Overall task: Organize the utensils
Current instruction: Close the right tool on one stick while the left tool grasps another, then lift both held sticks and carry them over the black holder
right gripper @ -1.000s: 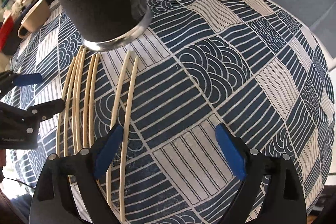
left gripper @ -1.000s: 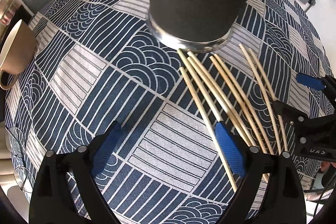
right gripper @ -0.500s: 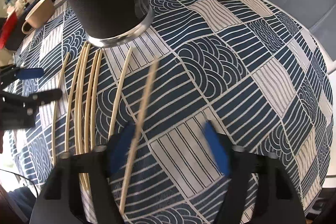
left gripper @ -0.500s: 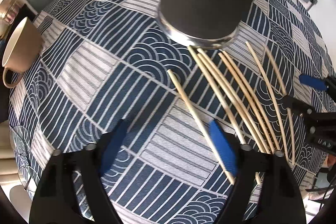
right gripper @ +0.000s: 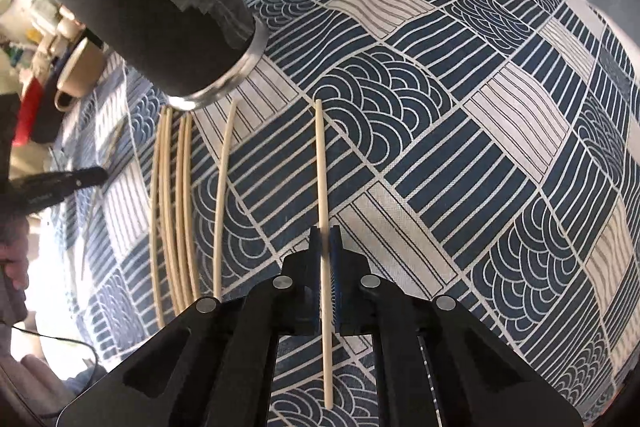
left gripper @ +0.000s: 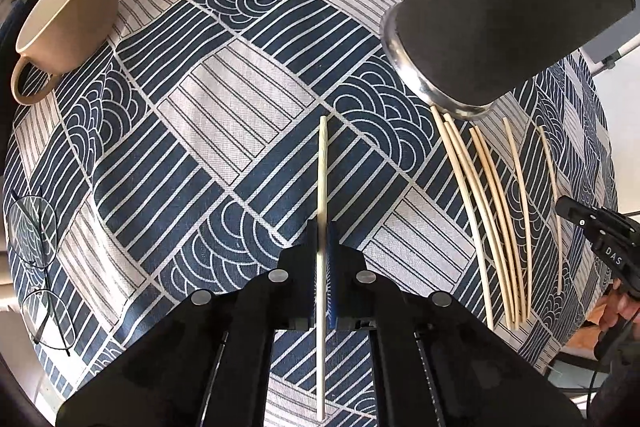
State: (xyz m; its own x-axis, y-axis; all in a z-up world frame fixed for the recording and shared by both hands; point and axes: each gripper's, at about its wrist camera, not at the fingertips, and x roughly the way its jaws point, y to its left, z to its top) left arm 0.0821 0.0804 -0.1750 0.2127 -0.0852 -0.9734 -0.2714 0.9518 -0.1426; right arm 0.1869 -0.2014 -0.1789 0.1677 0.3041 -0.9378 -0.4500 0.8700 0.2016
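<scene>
My left gripper point(left gripper: 321, 259) is shut on a pale wooden chopstick point(left gripper: 322, 171) and holds it above the tablecloth, pointing forward. My right gripper point(right gripper: 325, 259) is shut on another chopstick point(right gripper: 321, 163), also lifted. Several more chopsticks point(left gripper: 496, 211) lie side by side on the cloth in front of a tall dark cup point(left gripper: 500, 7) with a metal base; they also show in the right wrist view point(right gripper: 176, 195), below the cup point(right gripper: 160, 11). The right gripper shows at the left view's right edge point(left gripper: 600, 231).
A blue and white patterned tablecloth point(left gripper: 224, 131) covers the round table. A beige mug point(left gripper: 68, 15) stands at the far left, also seen in the right wrist view point(right gripper: 80, 71). Wire-rimmed glasses point(left gripper: 40, 251) lie near the left edge. Clutter sits beyond the table point(right gripper: 32, 27).
Both grippers were open over the row of chopsticks. Each has now shut on one chopstick and lifted it away from the row; both views have swung sideways from the cup.
</scene>
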